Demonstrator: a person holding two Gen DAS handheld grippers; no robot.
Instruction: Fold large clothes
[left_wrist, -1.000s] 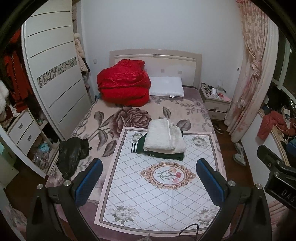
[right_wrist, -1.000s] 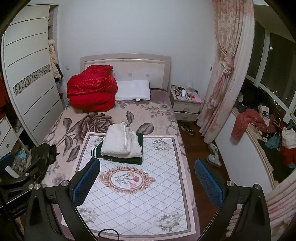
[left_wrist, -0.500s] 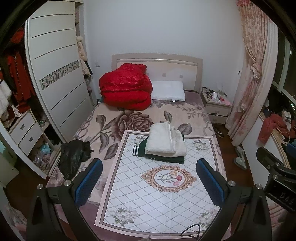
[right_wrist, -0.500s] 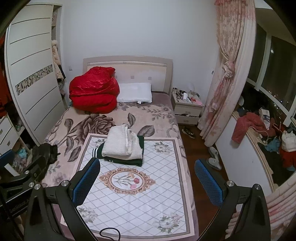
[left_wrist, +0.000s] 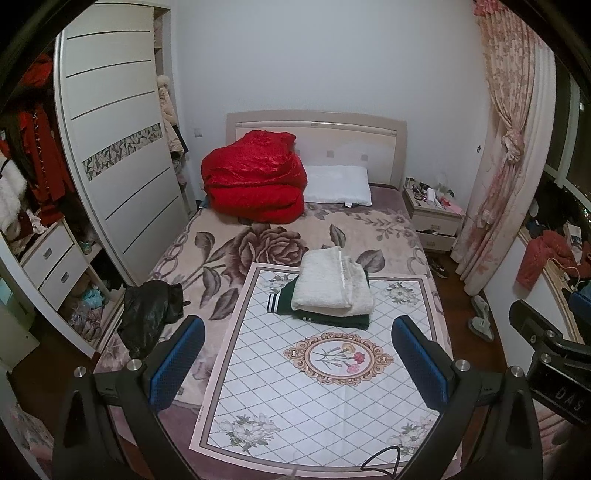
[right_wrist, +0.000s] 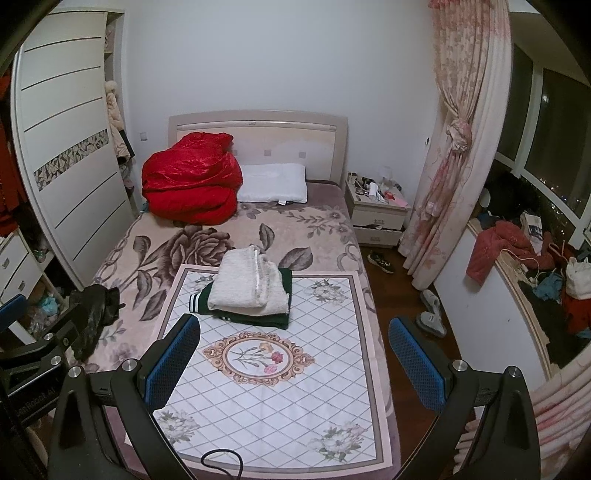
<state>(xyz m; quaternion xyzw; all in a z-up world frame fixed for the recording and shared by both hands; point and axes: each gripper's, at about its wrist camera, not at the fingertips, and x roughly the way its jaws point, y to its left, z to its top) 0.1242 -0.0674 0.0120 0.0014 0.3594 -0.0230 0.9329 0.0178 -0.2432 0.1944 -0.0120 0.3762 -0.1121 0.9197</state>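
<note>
**Rig appearance, both wrist views**

I log the left gripper (left_wrist: 298, 362) as black-framed, with two broad arms that taper toward the tips. Each finger carries a blue textured pad (left_wrist: 176, 363). Round silver screw heads (left_wrist: 133, 364) sit on the arm tops, two per side. A thin black cable (left_wrist: 384, 457) loops at the bottom edge.

The right gripper (right_wrist: 295, 360) is built the same: black arms, blue mesh-patterned pads (right_wrist: 413, 363), silver screws (right_wrist: 460, 365), black cable loop (right_wrist: 221, 461). From the left view its black housing shows white lettering "DAS" (left_wrist: 567, 398), partly cut off.

Both wrist views, high, facing bed (left_wrist: 258, 236)
</note>
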